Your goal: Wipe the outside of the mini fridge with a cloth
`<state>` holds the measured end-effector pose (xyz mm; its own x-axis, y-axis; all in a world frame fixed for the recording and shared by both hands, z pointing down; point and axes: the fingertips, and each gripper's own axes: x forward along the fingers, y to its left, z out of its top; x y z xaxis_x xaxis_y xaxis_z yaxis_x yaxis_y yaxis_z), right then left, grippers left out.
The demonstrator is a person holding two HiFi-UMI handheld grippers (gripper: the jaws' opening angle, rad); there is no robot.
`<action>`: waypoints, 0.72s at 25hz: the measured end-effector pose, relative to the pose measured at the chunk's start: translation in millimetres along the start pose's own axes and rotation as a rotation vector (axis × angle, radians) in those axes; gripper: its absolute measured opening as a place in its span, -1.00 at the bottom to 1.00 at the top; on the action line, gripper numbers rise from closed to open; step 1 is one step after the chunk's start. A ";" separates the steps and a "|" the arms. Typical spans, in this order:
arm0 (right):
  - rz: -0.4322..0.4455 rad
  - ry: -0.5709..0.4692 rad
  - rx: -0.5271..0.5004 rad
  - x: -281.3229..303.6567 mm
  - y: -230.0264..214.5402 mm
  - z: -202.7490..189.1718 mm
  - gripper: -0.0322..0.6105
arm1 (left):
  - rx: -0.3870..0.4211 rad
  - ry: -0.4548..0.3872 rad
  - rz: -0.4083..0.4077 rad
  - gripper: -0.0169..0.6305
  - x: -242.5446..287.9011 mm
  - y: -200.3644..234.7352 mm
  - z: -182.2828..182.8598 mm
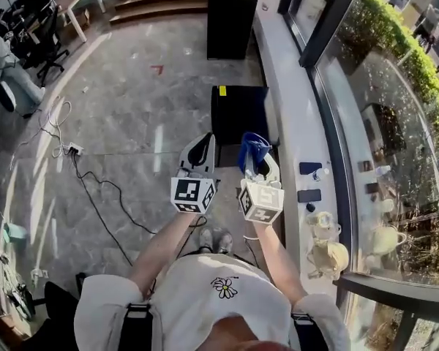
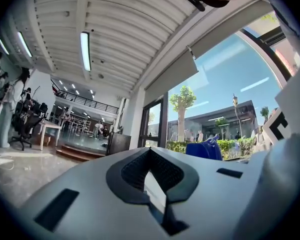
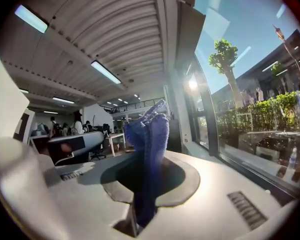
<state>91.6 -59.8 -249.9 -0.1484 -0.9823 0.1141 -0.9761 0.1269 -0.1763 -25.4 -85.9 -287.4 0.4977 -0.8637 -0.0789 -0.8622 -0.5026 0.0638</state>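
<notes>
The black mini fridge (image 1: pixel 238 112) stands on the floor against the window ledge, just beyond both grippers, with a small yellow sticker (image 1: pixel 222 91) on its top. My right gripper (image 1: pixel 257 168) (image 3: pixel 145 184) is shut on a blue cloth (image 1: pixel 253 151) (image 3: pixel 151 134), which sticks up out of its jaws. The cloth (image 2: pixel 204 150) also shows at the right of the left gripper view. My left gripper (image 1: pixel 200 152) (image 2: pixel 151 156) is held beside it, shut with nothing in it. Both are held in the air in front of the fridge, apart from it. Neither gripper view shows the fridge.
A tall black cabinet (image 1: pixel 234 13) (image 2: pixel 118 143) stands farther back by the steps (image 1: pixel 161 2). The white window ledge (image 1: pixel 289 115) on the right carries phones (image 1: pixel 310 168) and cups (image 1: pixel 323 225). Cables and a power strip (image 1: pixel 74 150) lie on the floor at left, near office chairs (image 1: pixel 47 39).
</notes>
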 end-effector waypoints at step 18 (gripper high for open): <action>0.049 -0.079 -0.084 -46.9 80.8 52.8 -0.69 | 0.021 -0.104 0.009 -0.93 -83.1 21.9 66.5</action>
<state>28.0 -10.8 -321.2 -0.1865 -0.9820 0.0290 -0.9784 0.1829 -0.0967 -92.0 -22.7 -345.7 0.4780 -0.8594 -0.1817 -0.8691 -0.4927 0.0438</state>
